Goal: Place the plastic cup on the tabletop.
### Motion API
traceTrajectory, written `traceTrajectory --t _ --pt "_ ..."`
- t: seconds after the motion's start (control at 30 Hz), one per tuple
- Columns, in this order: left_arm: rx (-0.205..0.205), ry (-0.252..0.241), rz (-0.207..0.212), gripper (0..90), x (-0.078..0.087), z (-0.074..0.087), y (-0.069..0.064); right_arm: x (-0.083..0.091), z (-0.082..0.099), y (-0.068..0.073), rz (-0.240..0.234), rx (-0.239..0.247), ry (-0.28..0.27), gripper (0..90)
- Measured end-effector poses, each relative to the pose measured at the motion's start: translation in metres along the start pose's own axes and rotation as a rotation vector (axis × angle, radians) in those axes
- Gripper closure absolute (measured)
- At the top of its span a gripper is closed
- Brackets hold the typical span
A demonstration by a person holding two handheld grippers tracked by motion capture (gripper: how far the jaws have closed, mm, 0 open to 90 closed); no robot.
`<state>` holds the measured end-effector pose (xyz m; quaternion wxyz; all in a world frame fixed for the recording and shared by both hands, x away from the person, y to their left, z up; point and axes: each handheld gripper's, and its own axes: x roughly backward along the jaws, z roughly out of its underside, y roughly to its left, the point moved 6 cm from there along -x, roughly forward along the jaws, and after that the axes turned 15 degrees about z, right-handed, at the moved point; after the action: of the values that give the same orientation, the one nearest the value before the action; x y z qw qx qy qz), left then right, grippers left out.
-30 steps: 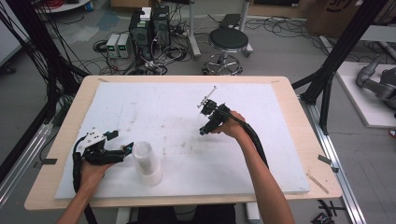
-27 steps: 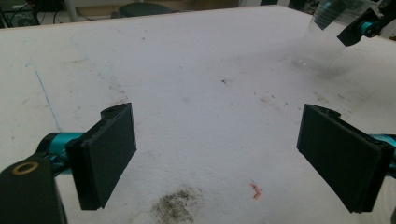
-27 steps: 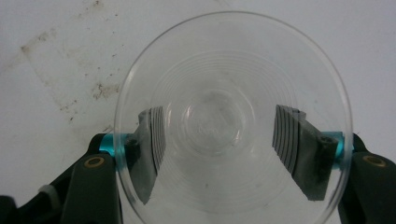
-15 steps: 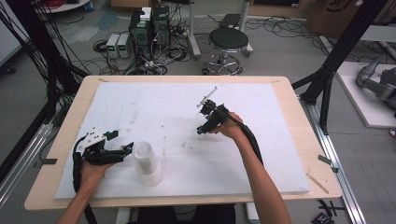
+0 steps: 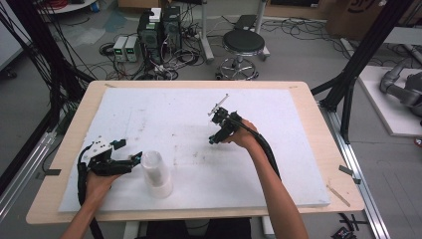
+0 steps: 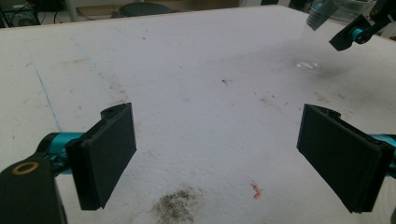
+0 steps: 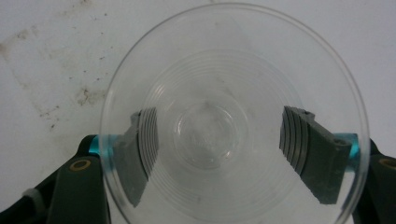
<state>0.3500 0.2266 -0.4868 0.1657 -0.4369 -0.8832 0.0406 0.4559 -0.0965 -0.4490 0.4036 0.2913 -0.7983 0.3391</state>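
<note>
Now — clear cup (image 7: 233, 121): upright, empty | right tool (image 7: 219, 140): just opening, astride cup | left tool (image 6: 233, 158): apart

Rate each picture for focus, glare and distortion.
High view: even light, soft focus, cup stack pale against the white table. Left gripper view: dark smudge nearby crisp, far table edge softer. Right gripper view: clear cup very close, its ribbed wall bending whatever lies behind.

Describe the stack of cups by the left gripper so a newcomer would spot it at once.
On the white foam sheet covering the wooden table, look to the near-left part, just off the left gripper. There stands a whitish stack of nested cups, taller and cloudier than the single clear cup farther out.
</note>
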Motion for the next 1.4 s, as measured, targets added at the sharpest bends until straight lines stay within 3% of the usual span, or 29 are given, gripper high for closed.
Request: traceTrajectory --t 0.2,0.63,0.73,0.9,1.0,1.4 --pt "0.001 0.000 0.001 11.7 0.000 0.000 0.000 -0.003 0.001 0.001 0.001 -0.001 0.008 21.7" --pt "0.004 -0.004 0.006 11.7 0.000 0.000 0.000 0.000 0.002 0.000 0.011 -0.012 0.009 18.2" --pt "0.002 -0.002 0.005 11.7 0.000 0.000 0.000 0.002 0.005 0.001 -0.011 -0.047 -0.028 18.3" --pt "0.003 0.000 0.005 11.7 0.000 0.000 0.000 0.005 0.015 -0.001 0.010 -0.047 -0.042 18.3" --pt "0.003 -0.004 0.007 11.7 0.001 0.000 0.000 0.010 0.022 -0.004 0.013 -0.082 -0.060 18.3" --pt "0.007 -0.005 0.005 11.7 0.001 0.000 0.001 0.033 0.063 -0.006 0.052 -0.171 -0.212 18.2"
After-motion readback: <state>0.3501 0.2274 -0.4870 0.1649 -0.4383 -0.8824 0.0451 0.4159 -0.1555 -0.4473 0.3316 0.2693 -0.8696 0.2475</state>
